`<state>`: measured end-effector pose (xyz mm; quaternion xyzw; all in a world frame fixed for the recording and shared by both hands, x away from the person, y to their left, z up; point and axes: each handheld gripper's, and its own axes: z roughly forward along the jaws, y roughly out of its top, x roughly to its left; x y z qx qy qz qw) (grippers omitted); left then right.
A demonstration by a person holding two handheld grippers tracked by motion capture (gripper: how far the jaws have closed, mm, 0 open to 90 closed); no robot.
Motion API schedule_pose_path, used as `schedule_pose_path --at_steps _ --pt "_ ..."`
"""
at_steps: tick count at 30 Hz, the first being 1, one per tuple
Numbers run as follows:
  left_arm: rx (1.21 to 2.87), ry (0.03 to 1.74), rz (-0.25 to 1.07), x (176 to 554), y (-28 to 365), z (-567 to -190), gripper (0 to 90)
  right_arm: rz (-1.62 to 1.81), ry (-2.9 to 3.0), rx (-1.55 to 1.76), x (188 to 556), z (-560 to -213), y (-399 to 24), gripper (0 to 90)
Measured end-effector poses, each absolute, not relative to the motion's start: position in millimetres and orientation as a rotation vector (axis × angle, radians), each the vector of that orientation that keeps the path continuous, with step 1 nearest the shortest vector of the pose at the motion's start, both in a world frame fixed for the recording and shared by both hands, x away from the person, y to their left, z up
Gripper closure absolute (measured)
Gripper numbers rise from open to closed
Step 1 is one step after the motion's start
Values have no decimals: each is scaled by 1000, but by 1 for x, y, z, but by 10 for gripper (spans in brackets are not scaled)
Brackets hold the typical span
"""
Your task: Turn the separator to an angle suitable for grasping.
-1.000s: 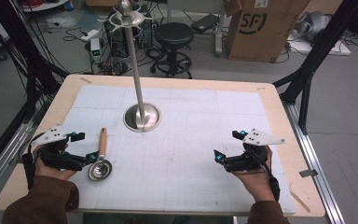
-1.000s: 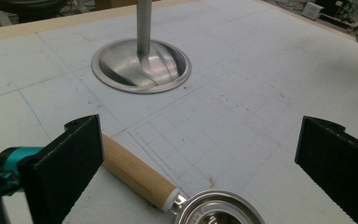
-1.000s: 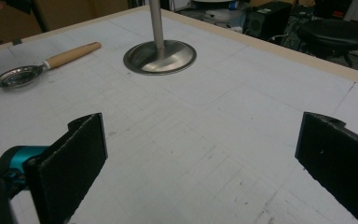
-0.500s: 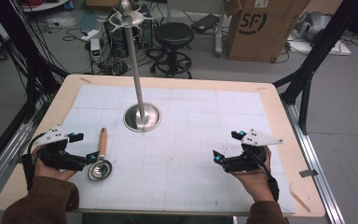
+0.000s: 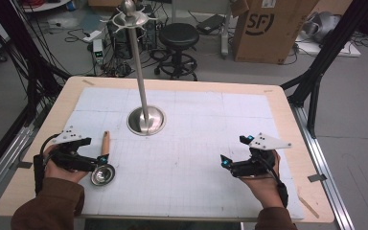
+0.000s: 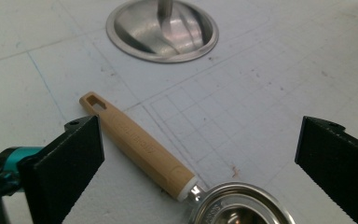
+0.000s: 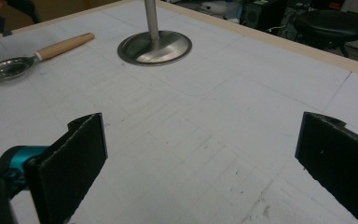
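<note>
One small strainer (image 6: 186,186) lies on the white gridded mat (image 5: 196,139): a round polished-metal bowl (image 6: 240,207), with nothing visible in it, joined by a short metal neck to a smooth, tapered wooden handle (image 6: 135,142) with a slotted hole at its far end. Two hand-held grippers are present. The left gripper (image 5: 93,163) has its jaws set wide apart and holds nothing; the handle runs diagonally just inside its left jaw, and the bowl sits low between the two jaws, close to the tips. The right gripper (image 5: 225,163) is likewise wide open and empty, resting well apart from the strainer, with bare mat between its jaws. One metal stand (image 5: 146,120), a slim upright pole on a shallow, mirror-bright dished base, rises ahead of both grippers, nearer the left one. The mat covers a pale wooden table (image 5: 287,110).
</note>
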<state>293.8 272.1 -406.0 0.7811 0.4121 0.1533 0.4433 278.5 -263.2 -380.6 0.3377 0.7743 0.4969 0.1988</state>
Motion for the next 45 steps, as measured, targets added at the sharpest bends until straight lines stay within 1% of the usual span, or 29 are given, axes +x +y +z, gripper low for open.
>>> schedule_pose_path --at_steps 3,10,17,20,23,25,30,35,37,41,45 --pt "1944 1049 378 296 272 -410 17 1379 2169 951 279 -382 -263 8" --pt "2035 1116 382 304 268 -427 17 1372 2175 946 278 -383 -263 8" --pt "2049 1163 378 306 265 -434 35 1368 2183 947 280 -385 -261 8" --pt "2071 1151 375 308 264 -437 85 1363 2190 947 280 -385 -260 8" --pt "2071 1165 374 309 265 -439 101 1357 2196 948 280 -386 -259 8" --pt "2073 1170 374 309 265 -439 129 1355 2198 947 280 -387 -259 8" --pt "2091 1178 372 309 264 -440 248 1348 2203 944 281 -388 -258 8" --pt "2093 1177 345 309 262 -441 335 1348 2202 953 280 -388 -259 8" --pt "2097 1177 345 309 261 -441 345 1348 2200 954 281 -388 -259 8" --pt "2088 1186 328 310 265 -440 416 1346 2201 950 281 -388 -259 8" --pt "2079 1214 330 311 265 -440 441 1345 2200 952 281 -388 -259 8"
